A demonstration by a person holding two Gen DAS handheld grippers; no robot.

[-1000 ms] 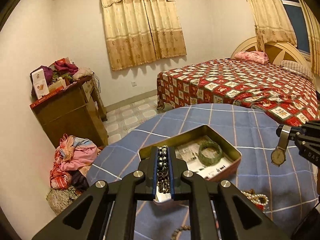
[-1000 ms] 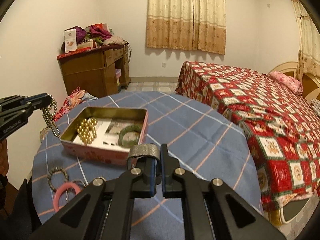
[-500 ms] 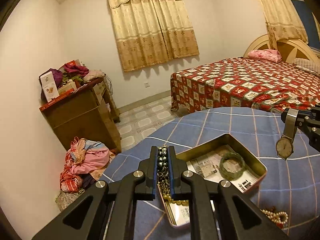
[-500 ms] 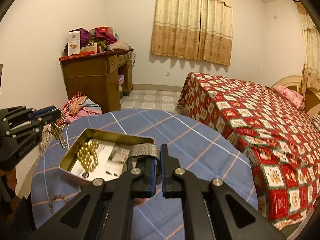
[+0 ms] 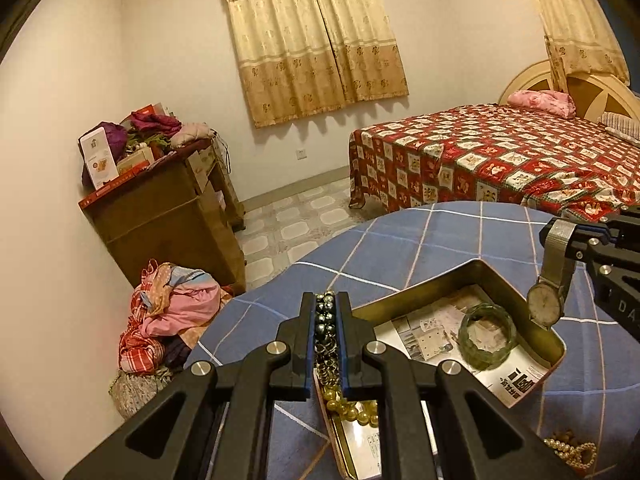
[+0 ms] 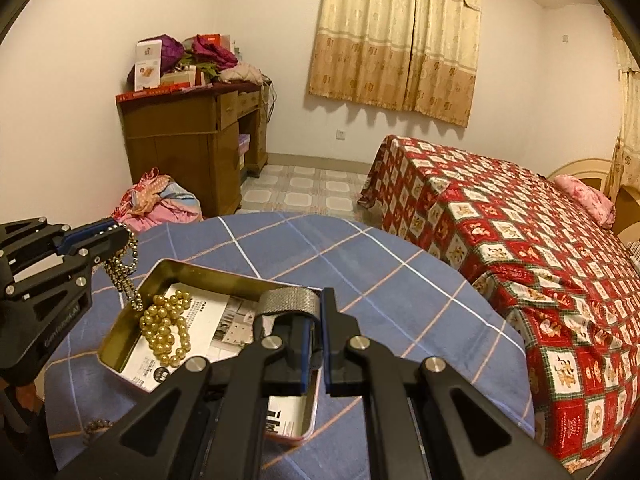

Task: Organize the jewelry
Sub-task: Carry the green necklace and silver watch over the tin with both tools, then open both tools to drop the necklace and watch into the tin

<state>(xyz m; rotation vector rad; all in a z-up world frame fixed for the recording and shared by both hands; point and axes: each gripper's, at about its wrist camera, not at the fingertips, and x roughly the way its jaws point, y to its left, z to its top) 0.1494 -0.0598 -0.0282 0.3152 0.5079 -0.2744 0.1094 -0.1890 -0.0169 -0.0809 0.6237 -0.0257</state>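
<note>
My left gripper (image 5: 326, 304) is shut on a dark bead necklace (image 5: 327, 320), which hangs over the left end of the open tin box (image 5: 416, 294); it also shows in the right wrist view (image 6: 124, 268). My right gripper (image 6: 318, 304) is shut on the mesh strap of a wristwatch (image 6: 290, 300); the watch (image 5: 544, 308) dangles over the tin's right end. The tin (image 6: 168, 270) holds a gold bead strand (image 6: 166, 326), a green bangle (image 5: 486, 336) and printed paper.
The tin stands on a round table with a blue checked cloth (image 6: 360, 264). Pearl strands (image 5: 572, 450) lie near the table's front edge, a bead bracelet (image 6: 96, 426) by the left side. A bed (image 6: 520, 240), a wooden cabinet (image 6: 188, 140) and a clothes pile (image 5: 172, 320) lie beyond.
Both grippers have come closer over the tin. The necklace now hangs over its left end and the watch has come down lower over its right end.
</note>
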